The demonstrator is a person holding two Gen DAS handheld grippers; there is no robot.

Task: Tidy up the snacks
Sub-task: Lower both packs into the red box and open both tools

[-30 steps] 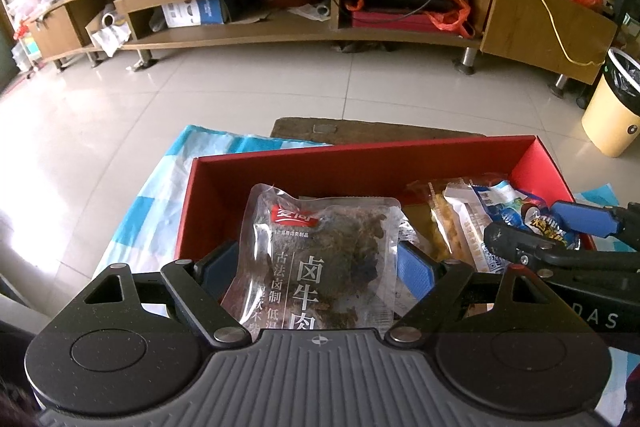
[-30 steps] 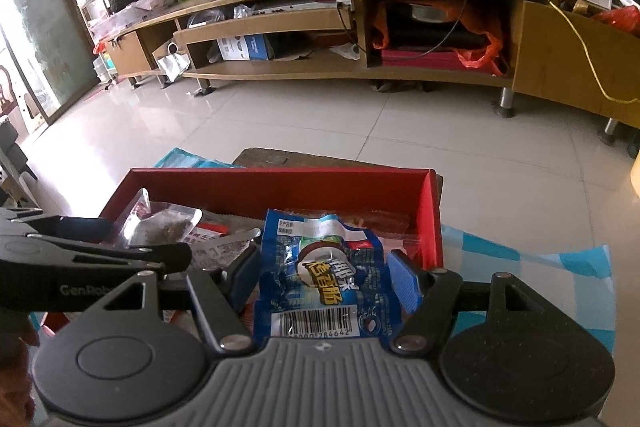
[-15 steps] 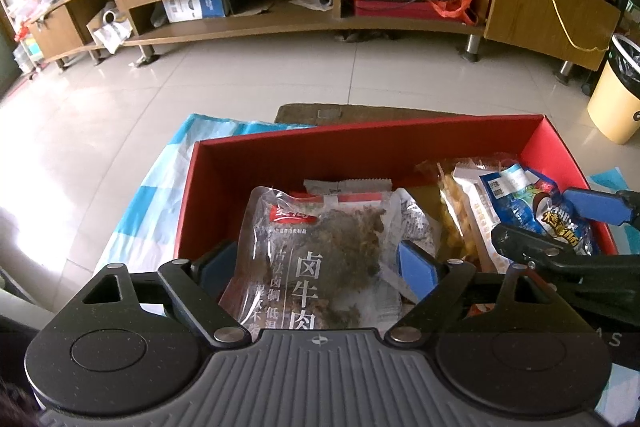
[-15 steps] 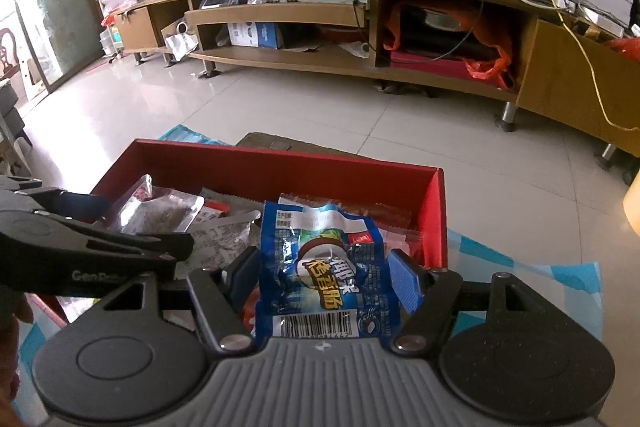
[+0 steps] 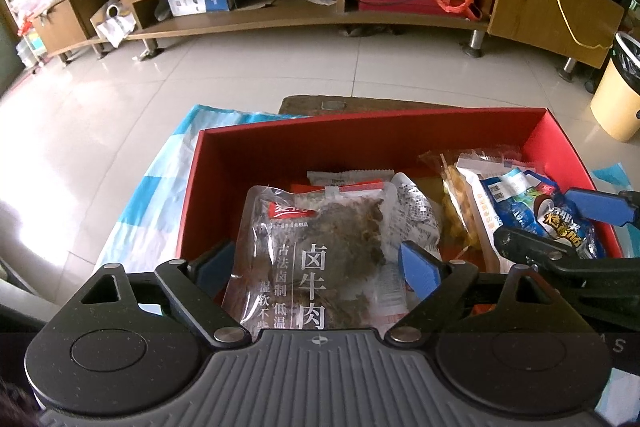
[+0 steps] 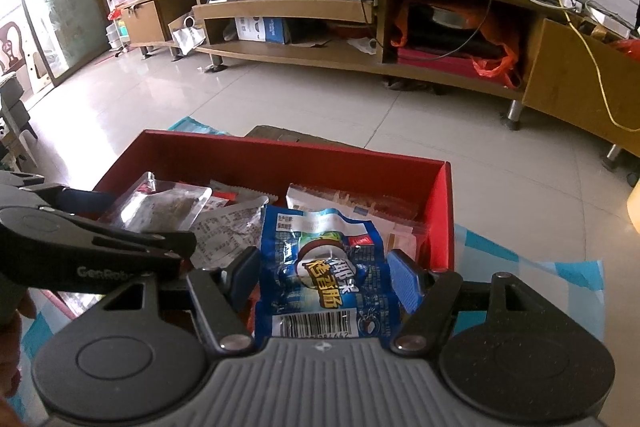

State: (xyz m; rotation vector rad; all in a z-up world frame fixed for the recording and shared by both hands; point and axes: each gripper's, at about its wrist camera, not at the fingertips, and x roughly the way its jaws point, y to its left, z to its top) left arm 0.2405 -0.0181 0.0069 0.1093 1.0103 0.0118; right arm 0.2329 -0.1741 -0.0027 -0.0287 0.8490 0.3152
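Red box (image 5: 360, 143) on a blue checked cloth (image 5: 132, 203), left gripper (image 5: 316, 263) at 6 o'clock just opening wider around the clear beef pack (image 5: 316, 251), right gripper (image 6: 320, 279) squeezing the blue snack bag (image 6: 324, 267) over the box's 3 o'clock end.

- The near end of the beef packet (image 5: 316, 259) ran under the left gripper (image 5: 320, 267) body, so its lower print was cut off.
- The blue snack bag (image 6: 324, 267) was hidden at its bottom edge behind the right gripper (image 6: 322, 277); its barcode digits were half covered.
- Packets lower in the red box (image 5: 360, 143) lay buried; their labels were too small to read.
- The bin (image 5: 616, 95) was cut by the picture's edge.
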